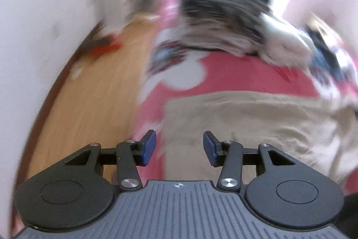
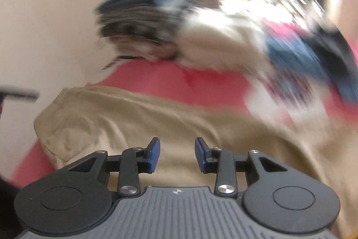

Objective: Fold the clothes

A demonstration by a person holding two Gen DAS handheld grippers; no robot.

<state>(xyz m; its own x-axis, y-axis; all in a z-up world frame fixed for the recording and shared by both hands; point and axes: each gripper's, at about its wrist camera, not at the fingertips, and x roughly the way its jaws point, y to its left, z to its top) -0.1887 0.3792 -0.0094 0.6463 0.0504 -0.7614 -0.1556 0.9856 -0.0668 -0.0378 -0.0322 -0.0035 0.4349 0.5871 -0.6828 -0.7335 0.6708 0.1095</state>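
Both my grippers, left [image 1: 179, 147] and right [image 2: 177, 154], part open, empty, above tan trousers [image 1: 246, 127]. Wood floor [image 1: 94, 100] only in left view. No readable writing.

At the bottom centre of the frame the right tool [image 2: 177, 153] stands with its blue pads [image 2: 155, 155] apart and nothing between them. Beyond it a beige garment [image 2: 156, 118] lies across the middle on a pink bedspread [image 2: 170, 80]. A blurred heap of clothes [image 2: 201, 37] fills the upper half.
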